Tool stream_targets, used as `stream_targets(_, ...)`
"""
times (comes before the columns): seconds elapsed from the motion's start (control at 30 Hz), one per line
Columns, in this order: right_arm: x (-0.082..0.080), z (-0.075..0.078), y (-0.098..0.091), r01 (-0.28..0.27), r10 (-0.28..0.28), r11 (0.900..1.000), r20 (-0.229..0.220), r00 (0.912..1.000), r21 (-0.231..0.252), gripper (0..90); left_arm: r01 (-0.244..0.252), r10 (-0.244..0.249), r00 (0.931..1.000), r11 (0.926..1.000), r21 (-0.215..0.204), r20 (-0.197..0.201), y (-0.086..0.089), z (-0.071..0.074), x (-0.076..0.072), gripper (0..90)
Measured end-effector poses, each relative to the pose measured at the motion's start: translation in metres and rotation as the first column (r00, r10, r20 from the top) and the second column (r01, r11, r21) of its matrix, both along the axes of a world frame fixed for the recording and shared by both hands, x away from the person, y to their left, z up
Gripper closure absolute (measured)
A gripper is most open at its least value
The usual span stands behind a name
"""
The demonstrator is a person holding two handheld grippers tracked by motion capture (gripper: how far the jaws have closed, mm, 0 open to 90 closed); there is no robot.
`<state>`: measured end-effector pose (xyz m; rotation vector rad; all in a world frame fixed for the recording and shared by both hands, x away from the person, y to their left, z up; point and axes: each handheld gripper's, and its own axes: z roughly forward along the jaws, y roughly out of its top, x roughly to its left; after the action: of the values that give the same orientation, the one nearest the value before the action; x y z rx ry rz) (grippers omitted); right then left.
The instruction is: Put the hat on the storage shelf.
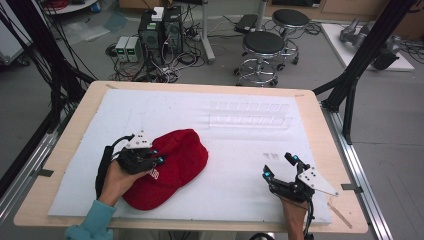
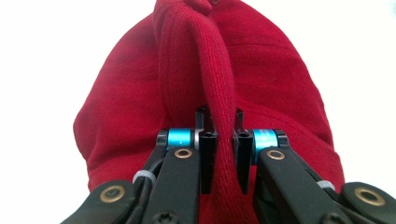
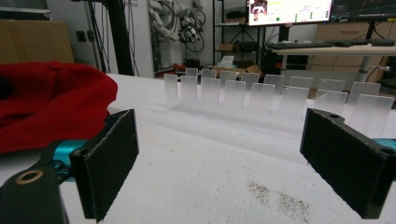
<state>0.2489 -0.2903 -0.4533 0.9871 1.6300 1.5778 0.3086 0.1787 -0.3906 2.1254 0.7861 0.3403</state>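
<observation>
While one red cap (image 1: 172,165) is seen at lower left of the white sheet (image 1: 240,185), a fold of it is pinched by the left gripper (image 1: 155,159). The right gripper (image 1: 280,167), lower right, is spread wide, empty. One clear slotted rack (image 1: 250,115) stands upper centre; two stools (image 1: 263,50) behind.

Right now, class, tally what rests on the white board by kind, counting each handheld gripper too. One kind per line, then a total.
Red cap: 1
Clear slotted rack: 1
Handheld grippers: 2, the left gripper shut on a fold of the cap, the right gripper open over bare board
Total: 4
</observation>
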Motion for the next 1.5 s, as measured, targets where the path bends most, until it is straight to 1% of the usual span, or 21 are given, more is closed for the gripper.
stream_targets(0.03, 0.0, 0.0, 0.0, 0.0, 0.0, 1.0, -0.011, 0.9999, -0.001, 10.5, 0.002, -0.002, 1.0, 1.0, -0.003, 0.001, 0.001, 0.001, 0.0, 85.2)
stream_targets(0.13, 0.002, 0.001, 0.001, 0.002, -0.002, 0.9999, -0.027, 0.9996, -0.013, 10.5, 0.003, -0.003, 1.0, 0.9994, -0.033, 0.004, 0.004, 0.005, 0.0, 85.2)
stream_targets(0.2, 0.004, 0.003, 0.005, 0.003, -0.005, 0.999, -0.048, 0.9988, -0.044, 10.4, 0.011, -0.011, 0.9999, 0.9984, -0.056, 0.007, 0.006, 0.009, 0.0, 85.2)
stream_targets(0.23, 0.004, 0.003, 0.005, 0.003, -0.005, 0.999, -0.048, 0.9988, -0.044, 10.4, 0.011, -0.01, 0.9999, 0.9974, -0.071, 0.008, 0.006, 0.011, 0.001, 85.2)
stream_targets(0.37, 0.004, 0.008, 0.011, -0.019, 0.015, 0.9975, -0.055, 0.9984, -0.069, 10.4, 0.022, -0.019, 0.9993, 0.9958, -0.088, 0.032, 0.006, 0.02, 0.003, 85.1)
stream_targets(0.43, 0.005, 0.013, 0.014, -0.027, 0.023, 0.9966, -0.058, 0.9981, -0.077, 10.5, 0.033, -0.028, 0.9986, 0.9938, -0.107, 0.044, 0.005, 0.024, 0.005, 85.2)
stream_targets(0.5, 0.004, 0.018, 0.018, -0.042, 0.037, 0.9973, -0.068, 0.997, -0.06, 10.5, 0.04, -0.034, 0.9982, 0.9904, -0.132, 0.05, 0.003, 0.026, 0.007, 85.2)
stream_targets(0.6, 0.004, 0.023, 0.023, -0.061, 0.057, 0.9974, -0.089, 0.9944, -0.039, 10.4, 0.048, -0.041, 0.9977, 0.9898, -0.134, 0.054, -0.001, 0.029, 0.011, 85.2)
stream_targets(0.67, 0.004, 0.029, 0.03, -0.09, 0.086, 0.9952, -0.091, 0.9921, -0.038, 10.4, 0.053, -0.045, 0.997, 0.9889, -0.139, 0.063, -0.003, 0.033, 0.013, 85.2)
stream_targets(0.8, 0.002, 0.037, 0.04, -0.131, 0.128, 0.9912, -0.097, 0.987, -0.02, 10.5, 0.067, -0.052, 0.9953, 0.9795, -0.19, 0.081, -0.005, 0.04, 0.018, 85.3)
stream_targets(0.83, 0.002, 0.039, 0.042, -0.138, 0.135, 0.9903, -0.091, 0.9866, -0.02, 10.5, 0.072, -0.056, 0.9946, 0.9775, -0.198, 0.087, -0.006, 0.042, 0.019, 85.3)
stream_targets(0.93, 0.002, 0.044, 0.05, -0.162, 0.161, 0.9868, -0.098, 0.9821, 0.0, 10.4, 0.08, -0.061, 0.9931, 0.976, -0.202, 0.101, -0.009, 0.048, 0.021, 85.3)
stream_targets(1.0, 0.001, 0.047, 0.055, -0.179, 0.178, 0.9839, -0.094, 0.9795, 0.004, 10.5, 0.084, -0.062, 0.9917, 0.975, -0.206, 0.113, -0.011, 0.051, 0.023, 85.3)
stream_targets(1.07, 0.001, 0.049, 0.06, -0.196, 0.196, 0.9806, -0.094, 0.9761, 0.013, 10.4, 0.089, -0.062, 0.9906, 0.9699, -0.227, 0.122, -0.014, 0.054, 0.025, 85.3)
stream_targets(1.1, 0.0, 0.051, 0.066, -0.214, 0.215, 0.9766, -0.094, 0.972, 0.019, 10.5, 0.091, -0.063, 0.9903, 0.968, -0.234, 0.124, -0.015, 0.055, 0.025, 85.4)
stream_targets(1.17, -0.001, 0.052, 0.069, -0.223, 0.224, 0.9746, -0.091, 0.9704, 0.019, 10.4, 0.097, -0.067, 0.9895, 0.9644, -0.246, 0.128, -0.017, 0.056, 0.027, 85.4)
stream_targets(1.27, -0.001, 0.054, 0.078, -0.245, 0.246, 0.9692, -0.097, 0.9644, 0.021, 10.5, 0.107, -0.075, 0.9878, 0.9621, -0.251, 0.137, -0.021, 0.057, 0.03, 85.4)
stream_targets(1.33, -0.002, 0.055, 0.084, -0.263, 0.264, 0.9645, -0.101, 0.9592, 0.022, 10.5, 0.118, -0.082, 0.9866, 0.9562, -0.268, 0.141, -0.023, 0.059, 0.031, 85.4)
stream_targets(1.37, -0.002, 0.055, 0.089, -0.277, 0.278, 0.9605, -0.104, 0.9548, 0.027, 10.5, 0.121, -0.083, 0.986, 0.9531, -0.278, 0.145, -0.023, 0.059, 0.031, 85.4)
stream_targets(1.4, -0.002, 0.055, 0.089, -0.277, 0.278, 0.9605, -0.104, 0.9548, 0.027, 10.5, 0.125, -0.086, 0.9856, 0.9498, -0.287, 0.146, -0.024, 0.06, 0.032, 85.4)
stream_targets(1.5, -0.002, 0.054, 0.097, -0.297, 0.299, 0.9544, -0.113, 0.9477, 0.035, 10.5, 0.13, -0.089, 0.9847, 0.9488, -0.288, 0.15, -0.028, 0.062, 0.033, 85.4)
